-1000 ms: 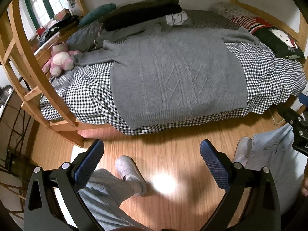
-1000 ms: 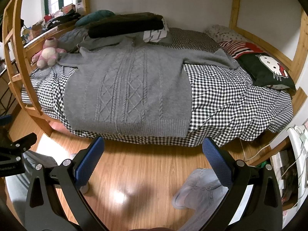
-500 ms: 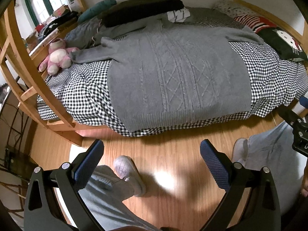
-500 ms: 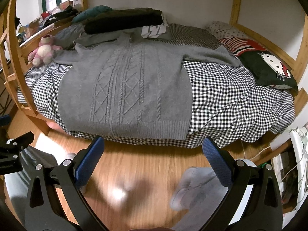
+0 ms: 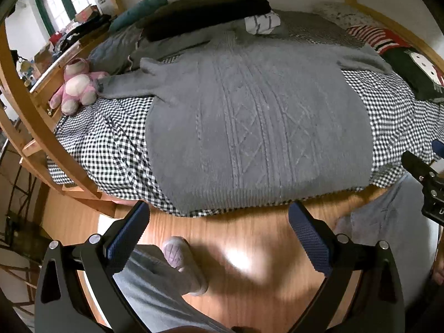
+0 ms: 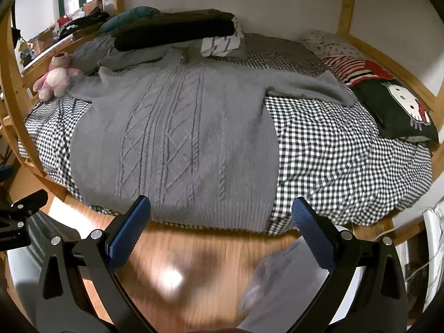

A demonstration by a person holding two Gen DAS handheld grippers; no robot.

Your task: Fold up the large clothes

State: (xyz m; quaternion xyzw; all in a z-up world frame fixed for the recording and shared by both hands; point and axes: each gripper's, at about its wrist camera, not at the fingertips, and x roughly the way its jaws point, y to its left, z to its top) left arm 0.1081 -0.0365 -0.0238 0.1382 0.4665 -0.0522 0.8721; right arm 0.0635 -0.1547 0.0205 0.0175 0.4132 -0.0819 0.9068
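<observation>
Both tongs, left gripper point(image 5: 219, 230) and right gripper point(image 6: 220, 226), gape empty near the sweater point(image 5: 258, 127); pinching the checked sheet point(image 6: 347, 161) beneath its hem would spoil the fold.

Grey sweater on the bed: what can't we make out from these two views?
- Grey sweater hem corners, left wrist: motion blur softens the edge.
- Its collar, right wrist: partly hidden under folded dark clothes.
- Underside, back: hidden against checked sheet.
- Left claw, right claw: open, nothing held.
</observation>
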